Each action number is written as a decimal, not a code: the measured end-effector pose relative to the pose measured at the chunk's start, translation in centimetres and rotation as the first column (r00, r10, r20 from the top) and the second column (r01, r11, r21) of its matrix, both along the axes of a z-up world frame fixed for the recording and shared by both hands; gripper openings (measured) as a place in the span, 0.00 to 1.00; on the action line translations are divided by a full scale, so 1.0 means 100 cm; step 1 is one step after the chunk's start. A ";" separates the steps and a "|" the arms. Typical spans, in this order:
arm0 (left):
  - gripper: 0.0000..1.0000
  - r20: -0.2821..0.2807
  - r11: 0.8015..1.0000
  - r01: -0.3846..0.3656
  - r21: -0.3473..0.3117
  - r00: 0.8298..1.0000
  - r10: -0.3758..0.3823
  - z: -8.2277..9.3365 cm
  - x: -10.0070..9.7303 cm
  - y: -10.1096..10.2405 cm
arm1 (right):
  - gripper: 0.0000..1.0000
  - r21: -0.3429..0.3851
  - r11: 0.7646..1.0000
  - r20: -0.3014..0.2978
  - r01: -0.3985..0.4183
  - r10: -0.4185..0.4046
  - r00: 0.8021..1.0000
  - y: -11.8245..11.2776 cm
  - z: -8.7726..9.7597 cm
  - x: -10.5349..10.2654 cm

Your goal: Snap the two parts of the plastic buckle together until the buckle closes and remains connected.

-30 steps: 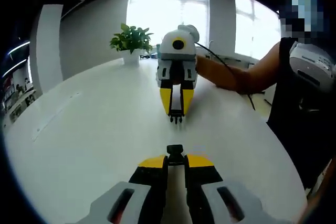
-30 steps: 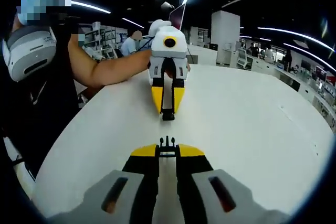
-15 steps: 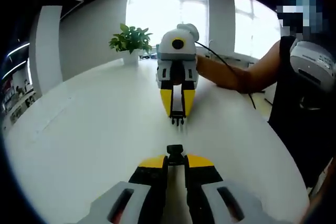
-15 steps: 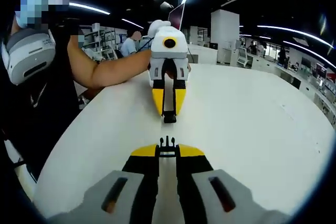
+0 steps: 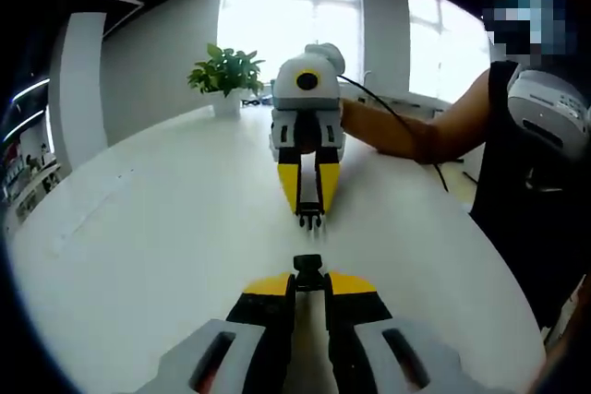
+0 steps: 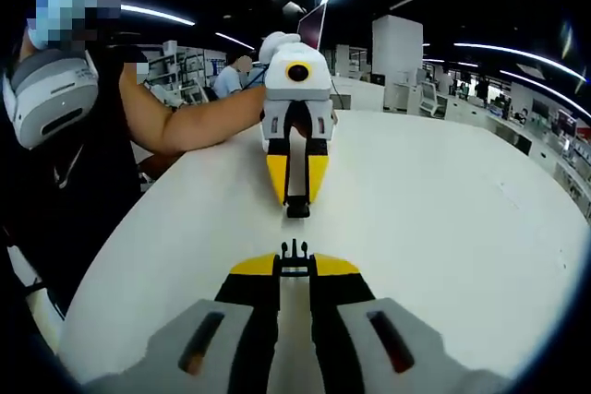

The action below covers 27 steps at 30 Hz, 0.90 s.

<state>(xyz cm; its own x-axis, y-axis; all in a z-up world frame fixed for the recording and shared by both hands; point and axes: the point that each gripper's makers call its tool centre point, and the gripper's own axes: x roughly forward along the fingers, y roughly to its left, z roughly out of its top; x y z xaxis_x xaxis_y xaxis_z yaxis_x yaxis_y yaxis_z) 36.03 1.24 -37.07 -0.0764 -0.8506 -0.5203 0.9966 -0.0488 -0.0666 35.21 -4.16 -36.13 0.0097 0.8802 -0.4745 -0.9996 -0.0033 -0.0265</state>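
Left gripper view: the socket half of the buckle (image 5: 307,265) is pinched in the left gripper (image 5: 308,285), while the pronged half (image 5: 309,220) is clamped by the right gripper (image 5: 309,211) facing it over the white table (image 5: 166,228), a gap between the halves. A potted plant (image 5: 224,76) is seen behind. In the right gripper view the pronged half (image 6: 294,251) and socket half (image 6: 297,208) are likewise seen apart

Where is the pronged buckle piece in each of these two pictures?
Left gripper view: the pronged piece sits mid-picture, pinched at the tip of the right gripper coming toward the camera.
Right gripper view: the same piece pokes out low and centre, from that view's own shut jaws.
Shared landmark: the white table under both.
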 end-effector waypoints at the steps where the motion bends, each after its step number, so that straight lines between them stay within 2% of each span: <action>1: 0.11 0.000 1.000 0.001 0.000 1.000 -0.001 0.000 0.000 0.000 | 0.10 -0.001 1.000 0.000 -0.001 0.001 1.000 0.000 0.000 0.000; 27: 0.11 -0.004 1.000 0.003 0.010 1.000 -0.003 -0.005 -0.001 -0.003 | 0.10 -0.011 1.000 0.003 -0.002 0.002 1.000 0.005 -0.004 0.000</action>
<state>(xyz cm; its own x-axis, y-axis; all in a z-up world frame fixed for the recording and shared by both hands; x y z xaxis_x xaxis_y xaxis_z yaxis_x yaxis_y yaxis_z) 35.95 0.89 -37.56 -0.0809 -0.8450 -0.5286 0.9962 -0.0511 -0.0708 35.26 -3.66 -36.54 0.0098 0.8747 -0.4845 -0.9995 -0.0053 -0.0296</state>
